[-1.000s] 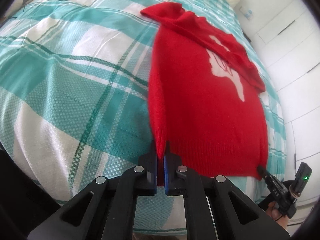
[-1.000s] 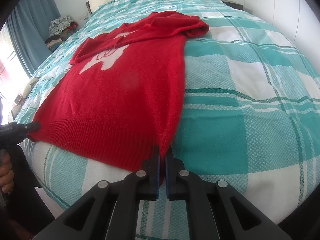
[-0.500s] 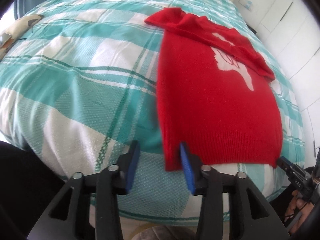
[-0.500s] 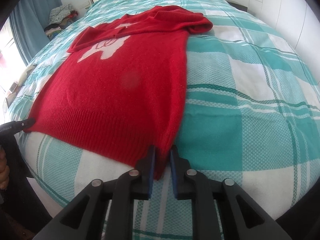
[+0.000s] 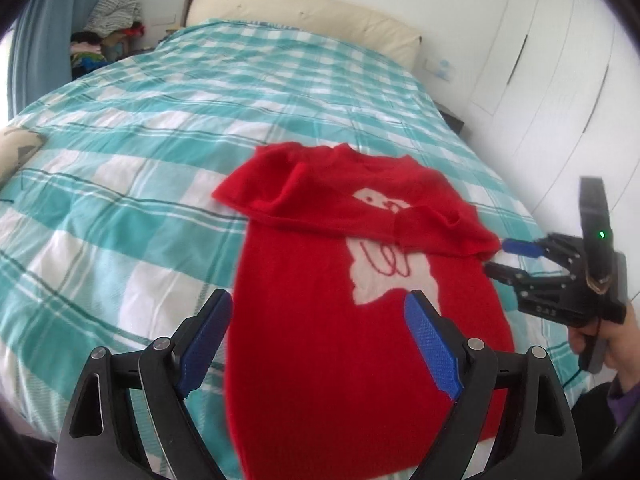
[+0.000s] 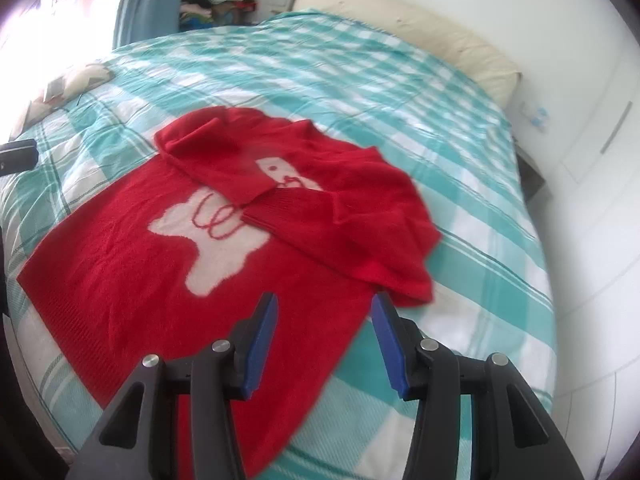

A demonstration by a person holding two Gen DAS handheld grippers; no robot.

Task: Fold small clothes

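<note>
A red sweater (image 5: 312, 264) with a white animal motif lies flat on the teal checked bed cover (image 5: 120, 200), both sleeves folded across its chest. My left gripper (image 5: 318, 300) hovers over the sweater's lower body, jaws opening wide, nothing between them. In the right wrist view the sweater (image 6: 120, 272) fills the left half. My right gripper (image 6: 325, 300) hangs above the sweater's side edge near the folded sleeve, jaws opening and gripping nothing. The left wrist view also shows the right gripper (image 5: 500, 257) beside the sleeve fold, held in a hand.
A cream headboard (image 5: 304, 16) closes the far end of the bed. White wardrobe doors (image 5: 560, 80) run along the right side. A pile of clothes (image 5: 112, 20) sits in the far left corner by a blue curtain. A patterned cushion (image 5: 20, 148) lies at the bed's left edge.
Both grippers let go of the sweater's hem corners and opened. They rose and swung over the sweater; both views now look up the bed toward the headboard.
</note>
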